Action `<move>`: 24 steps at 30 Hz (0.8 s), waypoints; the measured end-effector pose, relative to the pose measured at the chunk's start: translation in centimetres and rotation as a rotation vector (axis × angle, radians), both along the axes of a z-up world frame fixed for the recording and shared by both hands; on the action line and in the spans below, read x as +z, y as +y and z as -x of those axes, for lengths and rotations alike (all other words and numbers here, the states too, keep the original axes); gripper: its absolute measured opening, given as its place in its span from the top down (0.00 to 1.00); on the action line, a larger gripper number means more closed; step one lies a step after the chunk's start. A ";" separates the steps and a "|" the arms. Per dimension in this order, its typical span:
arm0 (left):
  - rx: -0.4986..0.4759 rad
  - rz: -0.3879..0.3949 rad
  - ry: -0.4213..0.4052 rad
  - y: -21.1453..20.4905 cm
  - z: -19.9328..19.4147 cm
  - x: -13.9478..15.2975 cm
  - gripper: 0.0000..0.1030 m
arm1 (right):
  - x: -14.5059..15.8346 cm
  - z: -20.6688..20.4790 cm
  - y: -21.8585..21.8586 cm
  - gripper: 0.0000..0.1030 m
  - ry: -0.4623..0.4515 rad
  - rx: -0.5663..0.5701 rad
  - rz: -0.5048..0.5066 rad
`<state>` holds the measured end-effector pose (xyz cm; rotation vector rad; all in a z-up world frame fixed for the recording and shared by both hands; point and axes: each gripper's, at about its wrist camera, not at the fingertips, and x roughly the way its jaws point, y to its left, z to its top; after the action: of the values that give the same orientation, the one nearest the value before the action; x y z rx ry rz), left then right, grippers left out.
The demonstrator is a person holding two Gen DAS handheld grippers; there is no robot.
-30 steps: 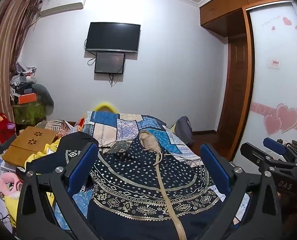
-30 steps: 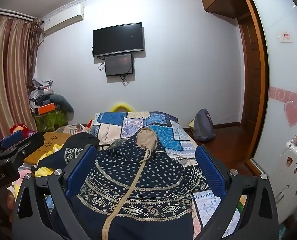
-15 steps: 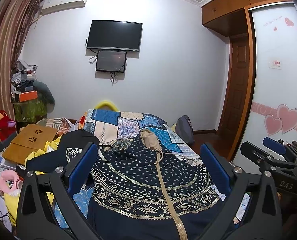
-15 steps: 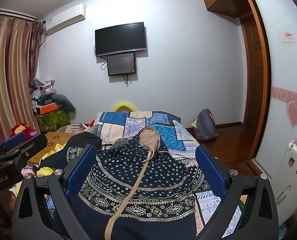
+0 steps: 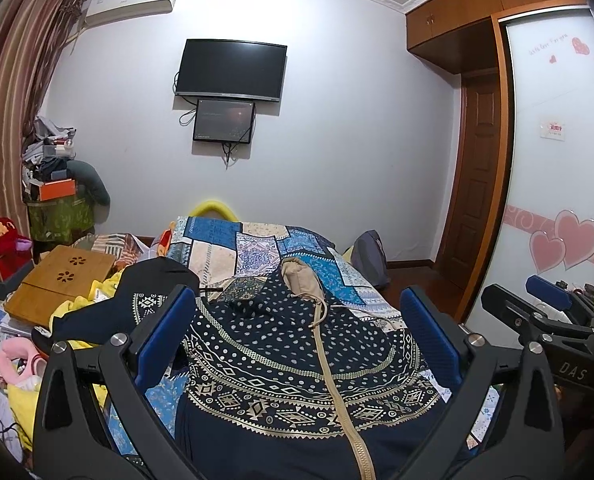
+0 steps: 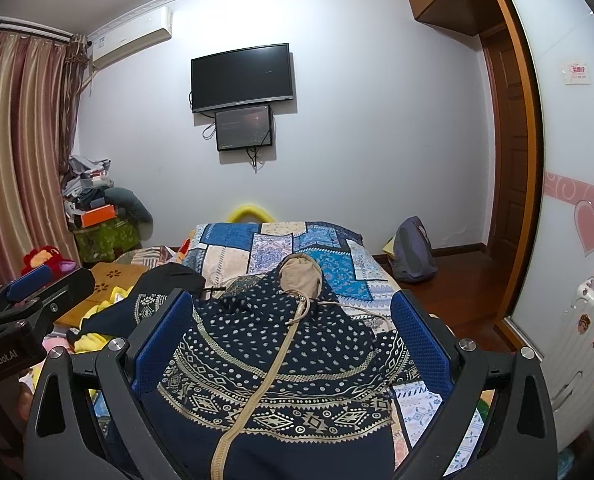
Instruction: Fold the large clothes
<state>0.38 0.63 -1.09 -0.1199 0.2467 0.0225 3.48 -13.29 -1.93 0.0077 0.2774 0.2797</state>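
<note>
A large navy hooded jacket (image 5: 281,364) with gold patterns, a beige zip and a beige hood lining lies spread on the bed, hood away from me; it also shows in the right wrist view (image 6: 273,364). One sleeve (image 5: 109,312) hangs off the bed's left side. My left gripper (image 5: 297,340) is open and empty above the jacket's near half. My right gripper (image 6: 291,340) is open and empty above the same part. Each gripper shows at the edge of the other's view.
The bed has a blue patchwork cover (image 5: 257,244). Left of it are a wooden folding table (image 5: 61,284), yellow cloth and toys. A grey backpack (image 6: 413,252) stands on the floor at the right. A wardrobe and white suitcase (image 6: 585,336) line the right wall.
Both views have tilted up slightly, so the room sits a little lower in the frames. Both grippers stay open over the jacket, which has not moved.
</note>
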 end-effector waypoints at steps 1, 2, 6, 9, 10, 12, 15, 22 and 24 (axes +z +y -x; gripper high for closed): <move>0.000 0.000 0.000 0.0 0.0 0.0 0.00 | 0.0 0.0 0.0 0.04 0.001 0.000 -0.001; 0.000 0.000 0.000 0.0 0.0 0.0 0.00 | 0.0 0.0 0.0 0.04 0.000 0.000 -0.001; -0.001 0.002 0.000 0.0 0.0 0.0 0.00 | -0.1 0.1 0.1 0.04 0.000 0.000 0.000; -0.001 0.003 0.001 0.0 -0.1 -0.1 0.00 | -0.1 0.0 0.1 0.04 0.001 -0.001 -0.001; -0.001 0.003 0.001 0.0 -0.1 -0.1 0.00 | -0.2 0.0 0.1 0.04 0.001 0.000 -0.001; -0.002 0.003 0.002 0.0 -0.1 -0.1 0.00 | -0.3 0.0 0.1 0.04 0.001 -0.002 -0.001; -0.002 0.002 0.003 0.0 -0.1 -0.1 0.00 | -0.3 -0.1 0.0 0.04 0.003 -0.002 -0.001; -0.002 0.001 0.011 -0.1 -0.4 -0.3 0.00 | -0.4 -0.7 0.0 0.04 0.014 -0.004 -0.002; -0.003 0.004 0.016 0.0 -0.8 -0.2 0.00 | -0.5 -0.8 0.0 0.04 0.015 -0.007 0.000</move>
<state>1.13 0.60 -1.34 -0.1234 0.2629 0.0204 4.28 -13.34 -2.41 0.0103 0.2924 0.2729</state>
